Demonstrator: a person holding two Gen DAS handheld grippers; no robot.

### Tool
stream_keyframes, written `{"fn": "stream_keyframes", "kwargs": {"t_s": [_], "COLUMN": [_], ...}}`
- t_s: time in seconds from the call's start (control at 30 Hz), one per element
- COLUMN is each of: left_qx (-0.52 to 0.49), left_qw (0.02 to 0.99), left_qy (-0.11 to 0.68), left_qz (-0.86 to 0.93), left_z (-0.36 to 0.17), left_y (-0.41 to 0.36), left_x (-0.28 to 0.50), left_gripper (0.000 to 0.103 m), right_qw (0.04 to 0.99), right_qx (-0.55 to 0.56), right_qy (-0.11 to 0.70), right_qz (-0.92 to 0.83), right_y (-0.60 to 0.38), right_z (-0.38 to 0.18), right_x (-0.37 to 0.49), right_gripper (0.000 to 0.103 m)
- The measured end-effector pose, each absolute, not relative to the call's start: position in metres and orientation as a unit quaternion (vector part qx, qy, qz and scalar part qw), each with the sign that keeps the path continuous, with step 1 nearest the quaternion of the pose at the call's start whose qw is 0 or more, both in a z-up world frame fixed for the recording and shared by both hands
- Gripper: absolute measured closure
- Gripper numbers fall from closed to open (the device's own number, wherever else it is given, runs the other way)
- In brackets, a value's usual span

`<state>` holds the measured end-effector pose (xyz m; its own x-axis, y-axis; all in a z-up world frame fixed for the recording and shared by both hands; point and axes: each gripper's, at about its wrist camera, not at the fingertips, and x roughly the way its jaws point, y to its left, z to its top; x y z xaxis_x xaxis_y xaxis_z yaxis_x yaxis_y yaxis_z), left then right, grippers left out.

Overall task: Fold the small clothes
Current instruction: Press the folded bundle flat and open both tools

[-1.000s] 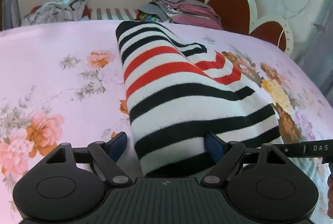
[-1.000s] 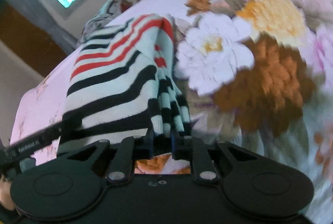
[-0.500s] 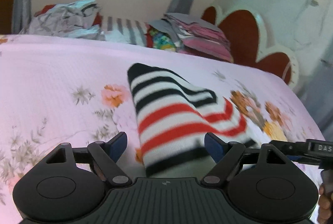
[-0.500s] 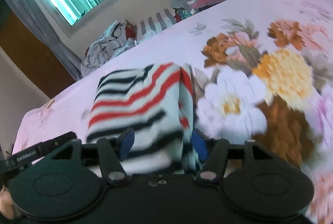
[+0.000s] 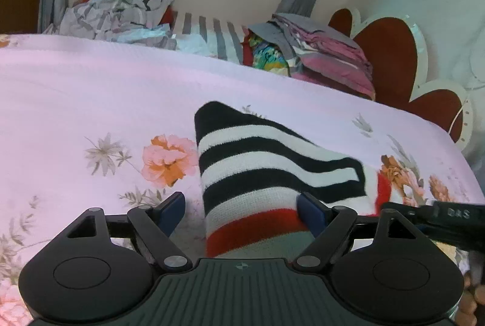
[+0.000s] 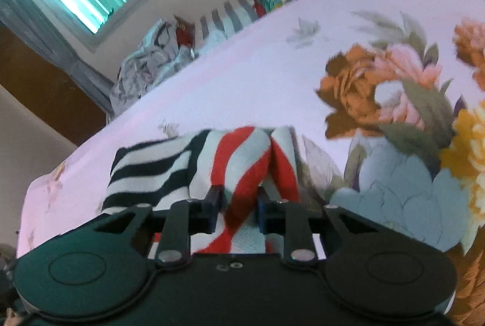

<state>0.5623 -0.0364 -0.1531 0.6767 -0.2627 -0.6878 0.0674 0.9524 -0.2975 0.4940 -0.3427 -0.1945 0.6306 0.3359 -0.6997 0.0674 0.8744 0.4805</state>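
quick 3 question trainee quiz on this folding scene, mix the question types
1. True or false: the left tool is open, its fingers either side of the striped garment.
2. The right tool is: A) wide open over bare sheet B) closing on a bunched red-striped fold C) holding a pillow.
3. Fill in: the garment lies on a pink ____ bedsheet.

Key: 1 true; 2 B; 3 floral.

Pink floral bed (image 5: 91,89), folded striped garment (image 5: 257,162) lying on it
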Motion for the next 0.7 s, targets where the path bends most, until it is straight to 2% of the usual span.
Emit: {"fn": "stream_keyframes", "kwargs": {"t_s": [0.13, 0.27, 0.37, 0.53, 0.7], "left_qx": [-0.115, -0.115, -0.119, -0.106, -0.116], "left_qw": [0.904, 0.901, 0.908, 0.915, 0.904], "left_qy": [0.4, 0.407, 0.394, 0.382, 0.408], "left_qz": [-0.096, -0.091, -0.083, -0.072, -0.05], "left_z": [-0.165, -0.175, -0.165, -0.155, -0.175], "left_y": [-0.043, -0.047, -0.043, -0.045, -0.043], "left_x": [0.566, 0.568, 0.566, 0.579, 0.592], "left_gripper": [0.022, 0.022, 0.022, 0.022, 0.022], "right_qw": [0.904, 0.897, 0.907, 0.917, 0.913], "right_qx": [0.143, 0.154, 0.158, 0.146, 0.09], "right_qy": [0.402, 0.414, 0.389, 0.366, 0.394], "right_qz": [0.033, 0.036, 0.033, 0.052, 0.062], "right_y": [-0.332, -0.334, -0.34, -0.33, -0.303], "right_z": [-0.202, -0.205, -0.186, -0.164, -0.181], "right_x": [0.479, 0.48, 0.477, 0.495, 0.52], "right_gripper": [0.093, 0.089, 0.08, 0.08, 0.08]}}
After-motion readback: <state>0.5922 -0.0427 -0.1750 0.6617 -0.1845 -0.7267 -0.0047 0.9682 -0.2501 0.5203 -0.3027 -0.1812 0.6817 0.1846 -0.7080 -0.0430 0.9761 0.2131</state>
